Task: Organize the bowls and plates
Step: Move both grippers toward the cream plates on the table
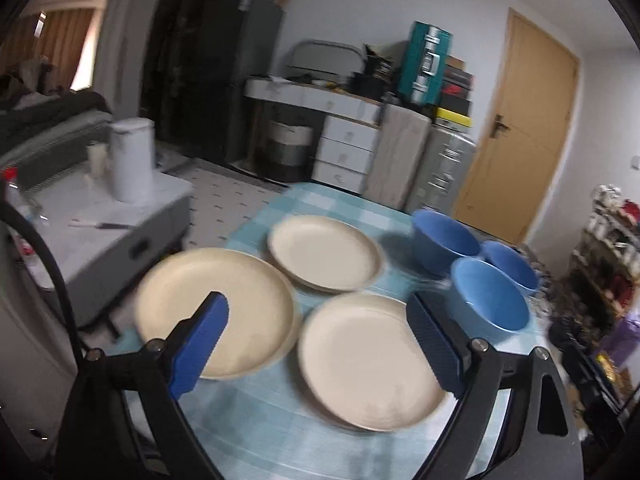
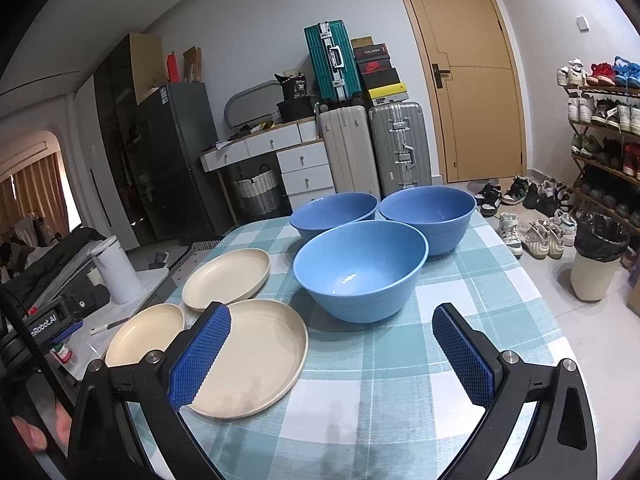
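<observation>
- Right wrist view: the right gripper [image 2: 332, 354] hangs over the checked tablecloth [image 2: 400, 380] with its blue pads spread wide and nothing between them; bare cloth lies under and ahead of the right-hand pad.
- Straight ahead of it the nearest blue bowl [image 2: 362, 270] sits upright, mouth up, with two more blue bowls behind, the left one [image 2: 334, 212] and the right one [image 2: 430, 216], the three packed close; whether their rims touch is hard to tell.
- Beyond the right-hand pad the table edge drops to the floor, where a white bin [image 2: 596, 260] and loose shoes stand.
- Left of the gripper three cream plates lie flat: the nearest plate [image 2: 260, 356] partly behind the left-hand pad, a far plate [image 2: 226, 278], and a plate at the left table edge [image 2: 146, 334].
- Left wrist view, blurred: the left gripper [image 1: 318, 346] also stands spread wide, empty, above the same plates.
- Its left pad hides part of the left plate [image 1: 216, 312], which overhangs the table's left edge; the near plate [image 1: 368, 364] lies between the pads, below them, and the far plate [image 1: 324, 254] lies ahead.
- Round things, they have no long axis; all face up.
- A strip of open cloth runs between plates and bowls.
</observation>
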